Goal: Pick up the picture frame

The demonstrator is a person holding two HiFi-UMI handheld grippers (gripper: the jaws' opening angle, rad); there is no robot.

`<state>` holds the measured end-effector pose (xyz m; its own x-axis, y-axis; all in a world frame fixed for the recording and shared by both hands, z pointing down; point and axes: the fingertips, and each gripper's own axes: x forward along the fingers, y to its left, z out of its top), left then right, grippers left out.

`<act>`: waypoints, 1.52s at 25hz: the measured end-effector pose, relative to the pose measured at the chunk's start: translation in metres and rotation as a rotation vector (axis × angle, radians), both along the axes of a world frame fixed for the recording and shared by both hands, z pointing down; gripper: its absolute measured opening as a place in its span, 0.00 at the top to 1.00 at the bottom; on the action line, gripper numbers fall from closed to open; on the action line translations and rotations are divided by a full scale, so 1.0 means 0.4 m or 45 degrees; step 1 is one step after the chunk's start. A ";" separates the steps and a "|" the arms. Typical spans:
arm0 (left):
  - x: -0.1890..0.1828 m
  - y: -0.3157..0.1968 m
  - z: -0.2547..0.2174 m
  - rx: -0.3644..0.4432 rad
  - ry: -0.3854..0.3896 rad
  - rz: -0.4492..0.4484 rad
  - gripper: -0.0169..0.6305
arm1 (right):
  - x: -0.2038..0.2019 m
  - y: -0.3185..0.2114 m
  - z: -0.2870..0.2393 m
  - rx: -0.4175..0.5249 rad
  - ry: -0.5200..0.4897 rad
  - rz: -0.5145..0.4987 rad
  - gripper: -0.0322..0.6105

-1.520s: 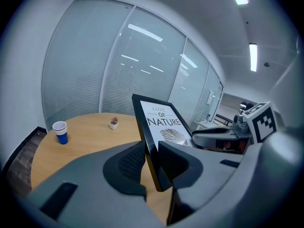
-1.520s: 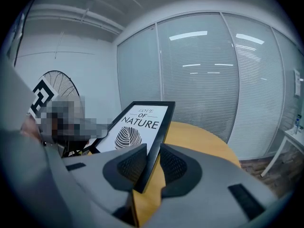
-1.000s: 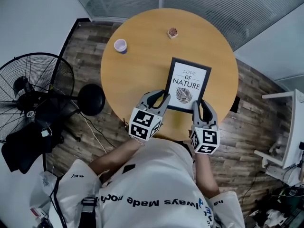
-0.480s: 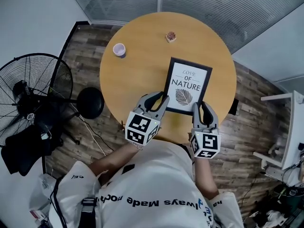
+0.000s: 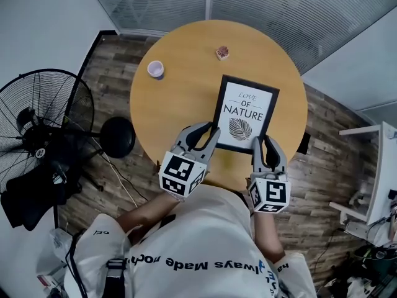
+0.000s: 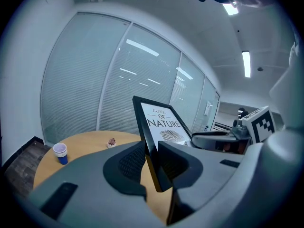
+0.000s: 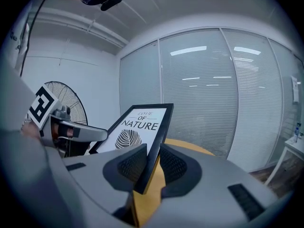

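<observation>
Round table (image 5: 180, 85) — left gripper (image 5: 208, 133) and right gripper (image 5: 265, 143) clamp near corners of the picture frame (image 5: 245, 112), grasp complete. Next, likely: an even lift.

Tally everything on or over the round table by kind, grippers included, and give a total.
Picture frame: 1, its near edge clamped at both corners
Cup: 1
Small brown object: 1
Grippers: 2, the left gripper and the right gripper
Total: 5
</observation>
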<state>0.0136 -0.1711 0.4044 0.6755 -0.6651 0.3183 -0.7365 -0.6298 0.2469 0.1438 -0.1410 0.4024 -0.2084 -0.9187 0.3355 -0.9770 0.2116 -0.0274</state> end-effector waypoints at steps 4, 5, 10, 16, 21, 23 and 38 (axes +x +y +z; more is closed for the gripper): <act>-0.006 0.005 -0.024 0.016 0.014 -0.007 0.82 | -0.006 0.006 -0.028 0.018 0.001 -0.003 0.79; -0.007 0.005 -0.030 0.020 0.018 -0.009 0.82 | -0.007 0.006 -0.036 0.023 0.003 -0.003 0.79; -0.010 0.006 -0.063 0.043 0.040 -0.021 0.82 | -0.008 0.005 -0.072 0.054 0.000 -0.008 0.79; -0.017 0.018 -0.092 0.070 0.051 -0.023 0.82 | -0.016 0.016 -0.101 0.085 0.002 -0.019 0.79; -0.023 0.033 -0.121 0.089 0.064 -0.023 0.82 | -0.023 0.030 -0.136 0.112 0.008 -0.024 0.79; -0.026 0.036 -0.133 0.094 0.070 -0.024 0.82 | -0.025 0.035 -0.150 0.123 0.006 -0.023 0.79; -0.031 0.045 -0.172 0.130 0.102 -0.021 0.82 | -0.034 0.049 -0.200 0.177 0.011 -0.033 0.79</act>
